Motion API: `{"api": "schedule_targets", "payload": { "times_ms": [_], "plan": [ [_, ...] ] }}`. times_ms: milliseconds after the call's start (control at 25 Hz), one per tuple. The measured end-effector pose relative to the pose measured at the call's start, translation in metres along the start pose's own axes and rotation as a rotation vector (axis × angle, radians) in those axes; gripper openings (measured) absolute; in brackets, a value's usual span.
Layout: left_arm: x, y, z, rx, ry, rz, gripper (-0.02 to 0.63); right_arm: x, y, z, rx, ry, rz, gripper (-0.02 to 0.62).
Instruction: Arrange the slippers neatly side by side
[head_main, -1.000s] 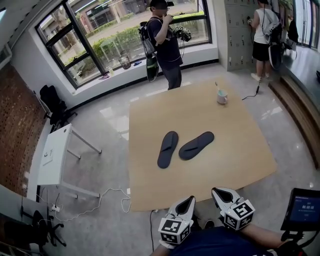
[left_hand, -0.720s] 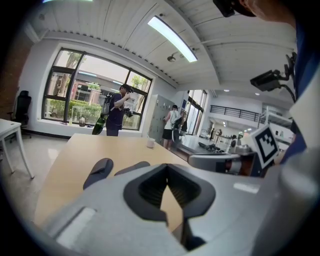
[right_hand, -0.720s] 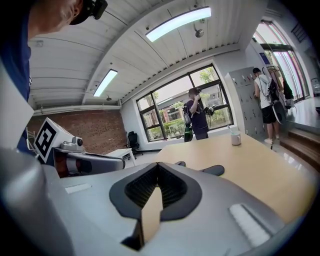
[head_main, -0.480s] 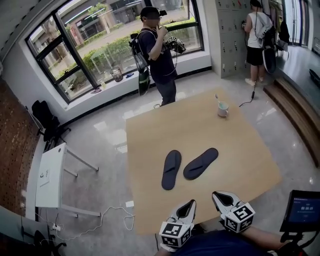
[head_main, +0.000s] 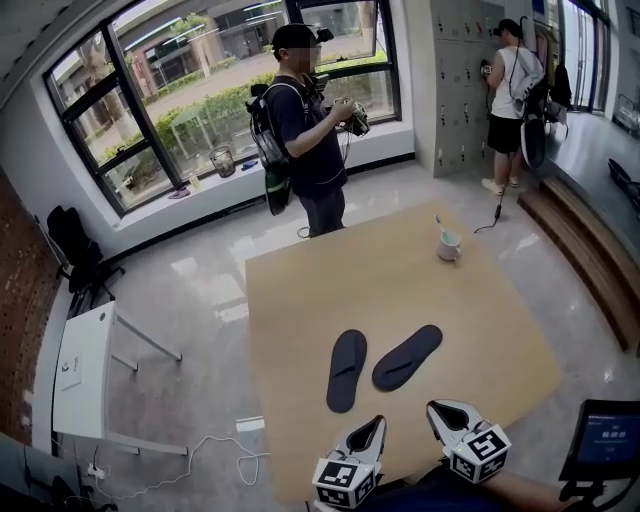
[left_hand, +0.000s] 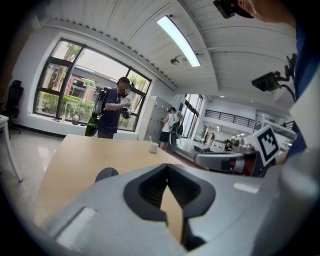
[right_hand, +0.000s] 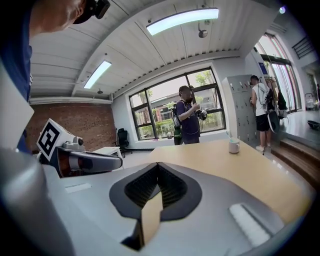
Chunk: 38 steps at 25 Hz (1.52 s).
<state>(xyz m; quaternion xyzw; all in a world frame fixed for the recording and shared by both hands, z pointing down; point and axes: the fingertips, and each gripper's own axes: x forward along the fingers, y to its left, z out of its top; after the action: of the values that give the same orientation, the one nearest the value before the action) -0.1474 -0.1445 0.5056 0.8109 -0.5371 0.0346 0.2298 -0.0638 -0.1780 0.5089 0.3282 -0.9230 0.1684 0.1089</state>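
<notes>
Big black-framed windows, grey floor, brick wall at L, white side table.

Two slippers mid-table, apart; cup at far right.

Big light wooden surface, mostly bare. Two dark slippers lie on the near half. The left slipper points pretty much straight away, and the right slipper is angled off to the right, so they're apart and not parallel. A white cup stands well apart by the far right corner.
</notes>
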Motion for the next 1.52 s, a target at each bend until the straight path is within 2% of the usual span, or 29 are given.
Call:
{"api": "schedule_targets", "payload": {
  "times_ms": [200,320,480,600,720,840,880,1000,1160,1280,1400,1520],
  "plan": [
    [-0.003,0.026,0.016,-0.007,0.004,0.045,0.005,0.014,-0.004,0.002,-0.011,0.012,0.007,0.011],
    [0.001,0.035,0.015,0.007,-0.003,0.045,0.005,0.022,-0.011,0.003,-0.017,0.018,0.006,0.011],
    [0.007,0.052,0.008,0.055,0.005,0.082,0.005,0.034,-0.025,0.000,-0.077,0.043,0.023,0.011],
    [0.015,0.060,0.008,0.076,0.035,0.095,0.005,0.050,-0.045,-0.003,-0.181,0.073,0.031,0.011],
    [0.035,0.079,0.008,0.171,0.052,0.111,0.005,0.072,-0.078,-0.007,-0.266,0.102,0.038,0.011],
    [0.049,0.089,0.002,0.256,0.115,0.085,0.008,0.086,-0.093,-0.005,-0.464,0.124,0.062,0.016],
    [0.054,0.091,-0.004,0.267,0.148,0.067,0.029,0.090,-0.094,-0.004,-0.539,0.141,0.077,0.047],
    [0.073,0.100,-0.028,0.297,0.244,0.027,0.074,0.109,-0.104,-0.011,-0.671,0.190,0.165,0.083],
    [0.096,0.123,-0.056,0.444,0.362,-0.010,0.120,0.139,-0.108,-0.050,-0.837,0.274,0.416,0.095],
    [0.103,0.138,-0.073,0.532,0.449,-0.053,0.171,0.150,-0.110,-0.080,-0.988,0.384,0.557,0.148],
    [0.106,0.150,-0.079,0.600,0.524,-0.060,0.196,0.156,-0.115,-0.087,-1.041,0.458,0.611,0.228],
    [0.110,0.157,-0.091,0.668,0.610,-0.058,0.226,0.161,-0.121,-0.094,-1.085,0.512,0.639,0.239]
  ]
}}
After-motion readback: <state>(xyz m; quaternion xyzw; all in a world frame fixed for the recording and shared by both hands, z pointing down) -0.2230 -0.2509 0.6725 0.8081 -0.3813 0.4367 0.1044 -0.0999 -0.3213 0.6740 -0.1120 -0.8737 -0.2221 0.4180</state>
